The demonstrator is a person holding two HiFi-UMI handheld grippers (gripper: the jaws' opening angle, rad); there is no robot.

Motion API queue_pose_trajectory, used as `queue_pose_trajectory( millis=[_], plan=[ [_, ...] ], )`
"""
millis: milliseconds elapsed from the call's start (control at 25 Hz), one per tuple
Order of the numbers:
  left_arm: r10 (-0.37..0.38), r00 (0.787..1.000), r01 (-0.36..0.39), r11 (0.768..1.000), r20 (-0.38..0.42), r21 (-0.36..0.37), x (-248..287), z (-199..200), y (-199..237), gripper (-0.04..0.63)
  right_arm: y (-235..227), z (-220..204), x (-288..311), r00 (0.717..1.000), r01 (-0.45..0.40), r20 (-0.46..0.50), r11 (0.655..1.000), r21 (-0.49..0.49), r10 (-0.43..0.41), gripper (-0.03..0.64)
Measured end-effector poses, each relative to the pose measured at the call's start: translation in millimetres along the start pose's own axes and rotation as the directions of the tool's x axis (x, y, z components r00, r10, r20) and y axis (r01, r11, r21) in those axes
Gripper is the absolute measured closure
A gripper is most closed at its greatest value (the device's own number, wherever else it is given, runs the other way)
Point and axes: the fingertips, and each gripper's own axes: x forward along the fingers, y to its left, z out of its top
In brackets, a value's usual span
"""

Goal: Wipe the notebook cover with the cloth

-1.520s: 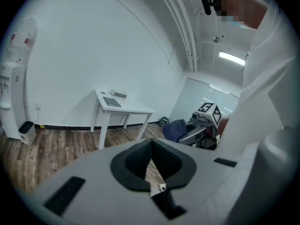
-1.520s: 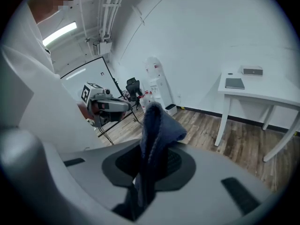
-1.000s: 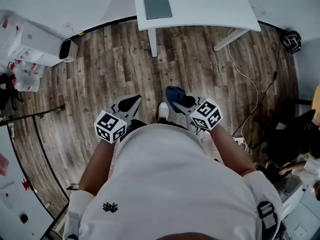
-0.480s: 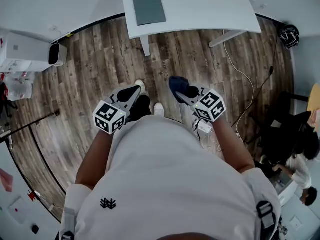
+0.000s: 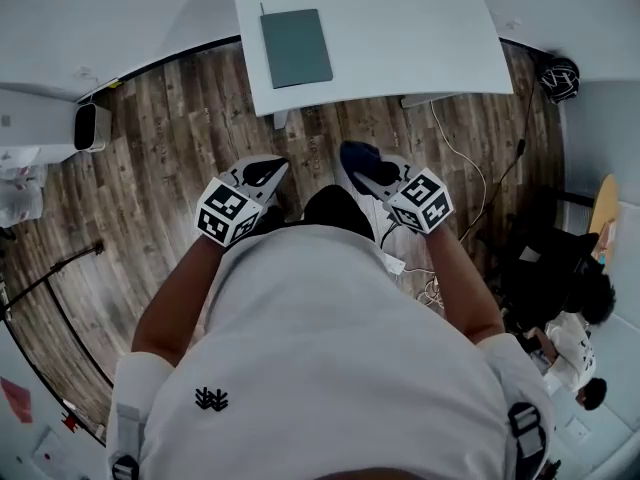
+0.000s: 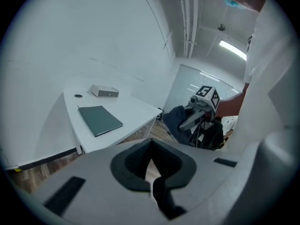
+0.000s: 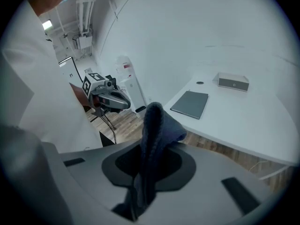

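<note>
A dark green notebook (image 5: 296, 48) lies flat on the white table (image 5: 420, 28), ahead of both grippers. My right gripper (image 5: 362, 168) is shut on a dark blue cloth (image 5: 355, 155), held over the wooden floor short of the table edge. In the right gripper view the cloth (image 7: 154, 125) stands up from between the jaws of my right gripper (image 7: 147, 165), with the notebook (image 7: 190, 104) beyond. My left gripper (image 5: 268, 172) is shut with nothing in it, level with the right one. The left gripper view shows the left gripper (image 6: 151, 165), the notebook (image 6: 100, 120) and the cloth (image 6: 178, 121).
A small grey box (image 7: 233, 82) sits on the table behind the notebook. A white appliance (image 5: 90, 126) stands on the floor at left. Cables (image 5: 450, 168) trail under the table's right side, near a dark round object (image 5: 560, 78). People sit at far right (image 5: 575, 318).
The person has walked toward the table, so the table and notebook are nearer and lower in the head view. Both grippers have come forward with the body, the right still holding the cloth.
</note>
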Motion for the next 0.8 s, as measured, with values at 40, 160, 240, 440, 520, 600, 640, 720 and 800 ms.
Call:
queue_pose_trajectory(
  millis=[40,160,240,440,520,600,640,720,800],
  plan=[
    [0.002,1.000,-0.002,1.000,-0.009,0.001,6,0,9,0.589,-9,4,5,1.000,0.000,-0.016,1.000,-0.015,-0.001,0.561],
    [0.035,0.999,-0.035,0.999,-0.015,-0.009,24,4,30,0.589,-34,18,14,0.999,-0.019,-0.047,0.997,-0.076,0.016,0.561],
    [0.055,0.998,-0.055,0.998,-0.019,-0.017,39,9,42,0.589,-54,26,16,0.997,-0.041,-0.068,0.991,-0.126,0.033,0.561],
    [0.147,0.988,-0.151,0.986,-0.054,-0.070,68,23,94,0.589,-115,61,45,0.973,-0.188,-0.187,0.942,-0.279,0.139,0.561],
    [0.192,0.980,-0.197,0.975,-0.057,-0.105,80,32,113,0.589,-138,74,54,0.956,-0.253,-0.232,0.910,-0.328,0.182,0.561],
    [0.224,0.973,-0.230,0.964,-0.060,-0.132,95,38,127,0.589,-159,82,63,0.938,-0.307,-0.273,0.874,-0.377,0.212,0.561],
    [0.238,0.969,-0.246,0.958,-0.065,-0.145,102,39,133,0.589,-167,84,69,0.928,-0.333,-0.298,0.852,-0.405,0.221,0.561],
    [0.265,0.961,-0.275,0.946,-0.080,-0.171,114,37,146,0.589,-179,86,81,0.901,-0.393,-0.359,0.804,-0.446,0.242,0.561],
    [0.290,0.953,-0.303,0.933,-0.092,-0.194,127,33,157,0.589,-188,83,94,0.867,-0.462,-0.417,0.752,-0.470,0.272,0.561]
  ],
)
